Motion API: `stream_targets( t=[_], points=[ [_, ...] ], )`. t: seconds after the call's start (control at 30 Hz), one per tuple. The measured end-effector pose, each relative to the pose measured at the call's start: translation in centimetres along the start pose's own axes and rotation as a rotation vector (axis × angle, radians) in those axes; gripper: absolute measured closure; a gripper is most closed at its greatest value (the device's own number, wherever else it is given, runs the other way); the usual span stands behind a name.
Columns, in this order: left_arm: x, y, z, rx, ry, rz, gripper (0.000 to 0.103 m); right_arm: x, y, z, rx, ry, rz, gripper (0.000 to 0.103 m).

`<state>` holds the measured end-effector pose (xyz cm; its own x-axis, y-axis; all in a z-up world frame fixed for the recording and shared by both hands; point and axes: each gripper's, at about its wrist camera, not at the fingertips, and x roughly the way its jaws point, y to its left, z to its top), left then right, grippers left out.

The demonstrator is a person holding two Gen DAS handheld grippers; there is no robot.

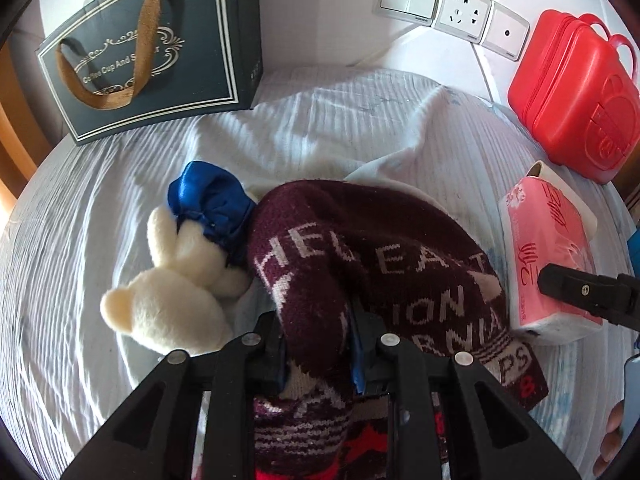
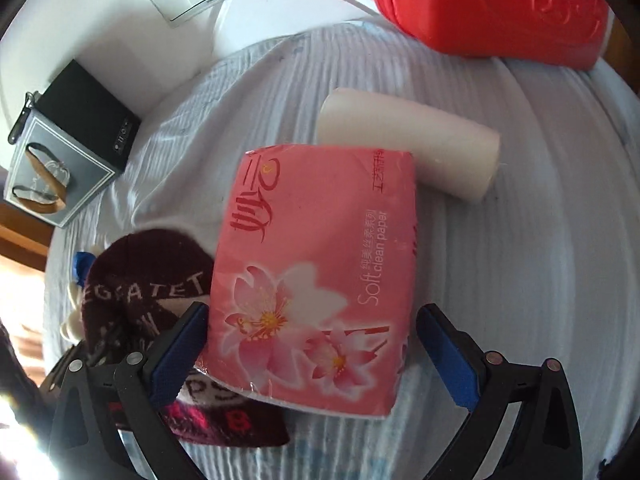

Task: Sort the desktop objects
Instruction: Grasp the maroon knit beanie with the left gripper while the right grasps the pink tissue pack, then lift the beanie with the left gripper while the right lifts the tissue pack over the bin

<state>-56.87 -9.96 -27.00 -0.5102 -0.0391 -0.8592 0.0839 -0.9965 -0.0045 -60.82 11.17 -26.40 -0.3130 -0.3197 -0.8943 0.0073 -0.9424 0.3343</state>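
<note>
My left gripper [image 1: 318, 354] is shut on a fold of the maroon knit hat [image 1: 372, 248], which lies on the white cloth. A cream plush bear with a blue satin bow [image 1: 176, 280] lies against the hat's left side. My right gripper [image 2: 316, 344] is open, its jaws on either side of the near end of the pink tissue pack [image 2: 320, 264]; the left blue pad [image 2: 180, 356] touches the pack, the right pad stands apart. The hat [image 2: 140, 296] also shows left of the pack in the right wrist view. A white paper roll [image 2: 412, 148] lies behind the pack.
A dark gift box with a brown ribbon handle [image 1: 148, 48] stands at the back left. A red plastic case [image 1: 576, 92] stands at the back right. Wall switches and a socket [image 1: 448, 8] are on the wall behind. The white cloth [image 1: 320, 120] is rumpled.
</note>
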Motion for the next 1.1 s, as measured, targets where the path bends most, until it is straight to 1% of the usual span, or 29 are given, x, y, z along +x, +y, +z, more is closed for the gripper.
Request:
stream_targets(
  t=[0.1,0.17,0.23,0.27,0.3,0.4,0.43,0.53,0.6,0.73,0.83,0.97,1.1],
  points=[
    [0.1,0.0,0.2,-0.003,0.006,-0.002,0.081,0.6,1.7,0.0,-0.048,0.012,-0.04,0.0],
    [0.2,0.1,0.4,-0.003,0.011,-0.004,0.078,1.1,2.5,-0.1,-0.078,0.014,-0.063,0.0],
    [0.3,0.3,0.5,-0.015,0.011,-0.014,0.075,2.2,2.8,0.1,-0.102,0.028,-0.081,0.0],
    [0.4,0.4,0.5,-0.021,0.012,-0.019,0.075,2.4,2.9,0.1,-0.12,0.015,-0.109,0.0],
    [0.4,0.5,0.6,-0.026,0.012,-0.024,0.075,2.6,3.0,0.3,-0.127,0.015,-0.117,0.0],
    [0.3,0.5,0.4,-0.025,0.009,-0.031,0.075,2.5,2.7,0.2,-0.149,0.006,-0.108,0.0],
    [0.1,0.6,0.3,-0.031,0.008,-0.038,0.078,2.4,2.5,0.0,-0.155,0.005,-0.109,0.0],
    [-0.8,0.6,-0.4,-0.055,0.006,-0.043,0.081,1.5,1.7,-1.0,-0.179,-0.008,-0.101,0.007],
    [-2.0,0.5,-1.0,-0.07,-0.004,-0.048,0.082,0.8,0.9,-1.7,-0.176,-0.001,-0.073,0.009],
    [-6.1,0.1,-2.2,-0.082,-0.058,-0.049,0.083,-1.9,-0.8,-3.9,-0.19,-0.01,-0.031,0.011],
    [-10.4,-0.8,-2.7,-0.064,-0.121,-0.041,0.083,-4.8,-1.3,-5.4,-0.198,-0.038,0.004,0.011],
    [-16.0,-2.1,-3.3,-0.039,-0.202,-0.016,0.083,-9.8,-1.1,-7.3,-0.219,-0.114,0.041,0.011],
    [-21.7,-3.3,-4.1,-0.016,-0.273,0.011,0.083,-16.1,-0.1,-9.6,-0.269,-0.214,0.064,0.011]
  ],
)
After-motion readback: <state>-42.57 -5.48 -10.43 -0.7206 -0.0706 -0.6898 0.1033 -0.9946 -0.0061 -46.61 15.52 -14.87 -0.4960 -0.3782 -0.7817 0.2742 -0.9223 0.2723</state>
